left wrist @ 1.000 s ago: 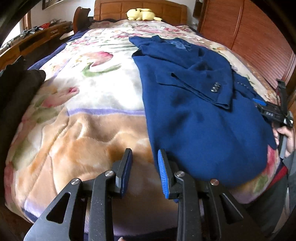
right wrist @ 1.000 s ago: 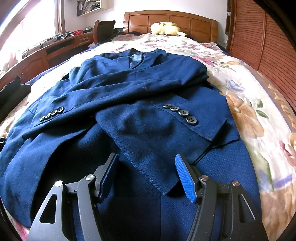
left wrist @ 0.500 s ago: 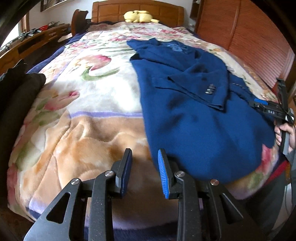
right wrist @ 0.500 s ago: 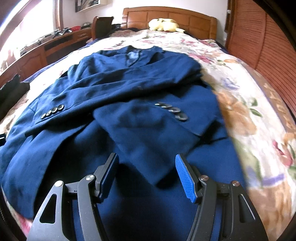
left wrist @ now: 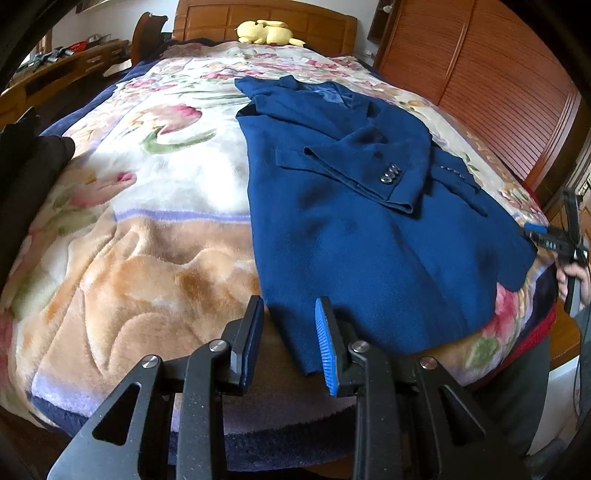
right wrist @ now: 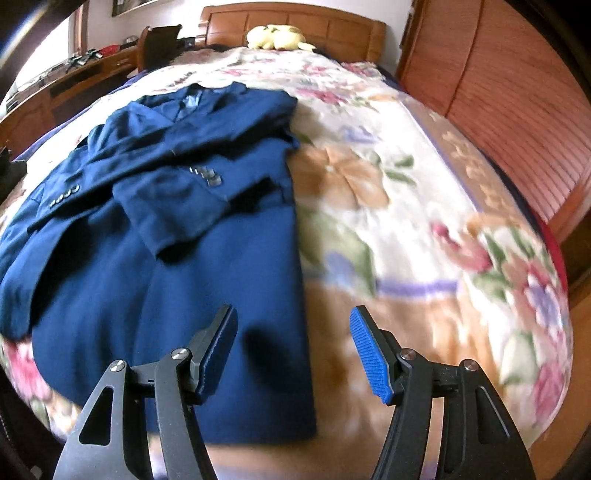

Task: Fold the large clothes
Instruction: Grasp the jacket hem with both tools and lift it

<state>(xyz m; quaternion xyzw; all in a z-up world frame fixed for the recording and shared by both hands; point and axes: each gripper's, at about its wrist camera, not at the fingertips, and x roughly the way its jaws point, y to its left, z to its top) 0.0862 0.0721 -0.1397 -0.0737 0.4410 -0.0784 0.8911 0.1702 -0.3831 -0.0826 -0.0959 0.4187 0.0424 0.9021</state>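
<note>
A navy blue suit jacket (left wrist: 369, 229) lies flat on the floral bed blanket (left wrist: 147, 229), both sleeves folded across its front. It also shows in the right wrist view (right wrist: 184, 258). My left gripper (left wrist: 290, 343) is open and empty, with the jacket's bottom left hem corner lying between its fingers. My right gripper (right wrist: 293, 354) is wide open and empty, hovering over the jacket's bottom right hem corner. The right gripper also shows at the far right of the left wrist view (left wrist: 554, 240), held by a hand.
A yellow plush toy (left wrist: 264, 31) sits by the wooden headboard (left wrist: 266, 16). A wooden louvred wardrobe (left wrist: 498, 81) runs along the right. A wooden desk (left wrist: 62, 74) and dark clothing (left wrist: 26, 166) are on the left. The bed's foot edge is just below both grippers.
My left gripper shifted right and toward the hem corner, which now lies between its fingers. My right gripper swung right, from over the jacket's middle to its right hem edge.
</note>
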